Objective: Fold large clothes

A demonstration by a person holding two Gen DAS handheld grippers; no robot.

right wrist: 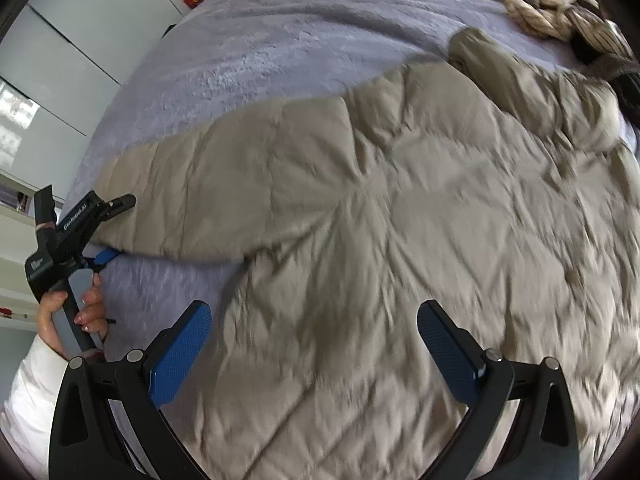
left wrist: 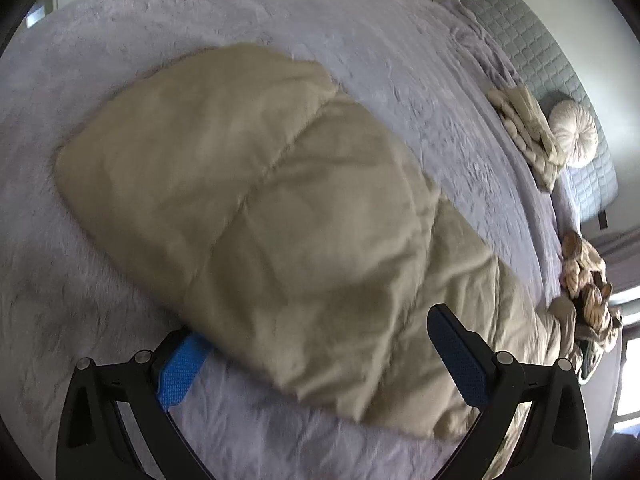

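Observation:
A large beige quilted coat point(left wrist: 260, 208) lies on the lavender bed cover point(left wrist: 280, 12), partly folded over itself. It fills the right wrist view point(right wrist: 400, 220). My left gripper point(left wrist: 316, 344) is open, its jaws wide apart around the coat's near edge; the left blue pad point(left wrist: 182, 372) sits under the fabric edge. It also shows in the right wrist view point(right wrist: 110, 228) at the coat's left edge, one finger above and one below the fabric. My right gripper point(right wrist: 316, 336) is open and empty, just above the coat's quilted surface.
A folded beige garment point(left wrist: 524, 128) and a round white cushion point(left wrist: 574, 132) lie by the grey quilted headboard point(left wrist: 532, 36). A crumpled striped pile of clothes point(left wrist: 588, 284) sits at the bed's right edge. White wardrobe doors point(right wrist: 80, 40) stand beyond the bed.

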